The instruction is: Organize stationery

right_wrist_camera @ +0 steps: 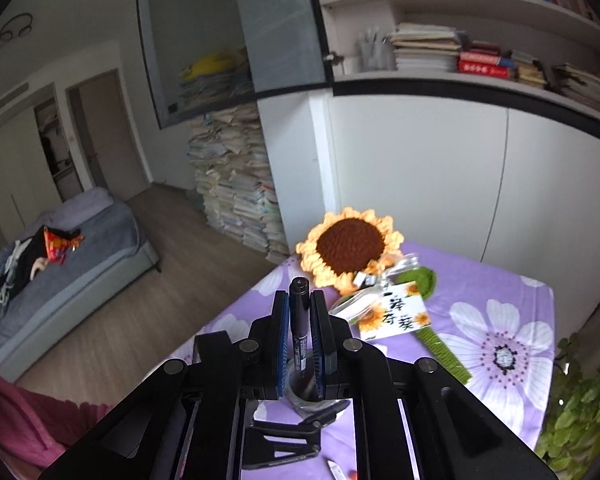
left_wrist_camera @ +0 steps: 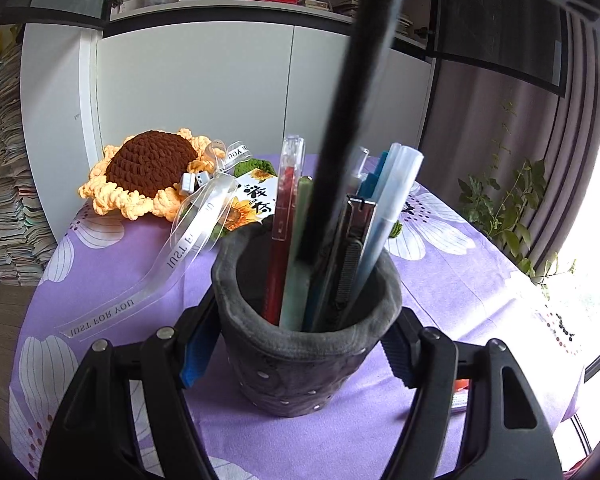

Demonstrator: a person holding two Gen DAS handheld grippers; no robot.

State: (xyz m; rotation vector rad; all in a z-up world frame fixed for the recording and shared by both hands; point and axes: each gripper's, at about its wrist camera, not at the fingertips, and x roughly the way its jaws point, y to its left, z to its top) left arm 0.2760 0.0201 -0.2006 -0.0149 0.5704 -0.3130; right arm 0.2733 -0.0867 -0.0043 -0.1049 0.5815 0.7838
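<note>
Your left gripper [left_wrist_camera: 300, 352] is clamped on the grey felt pen holder [left_wrist_camera: 308, 344], one blue pad on each side of its wall; the holder stands upright on the purple flowered tablecloth [left_wrist_camera: 460, 280], nearer you than the crocheted sunflower [left_wrist_camera: 148, 176]; inside it lean a red pen [left_wrist_camera: 282, 220], a utility knife [left_wrist_camera: 350, 248] and pale blue pens [left_wrist_camera: 388, 208]; your right gripper [right_wrist_camera: 300, 340] is clenched on a black marker [right_wrist_camera: 299, 320], held upright above the holder.
</note>
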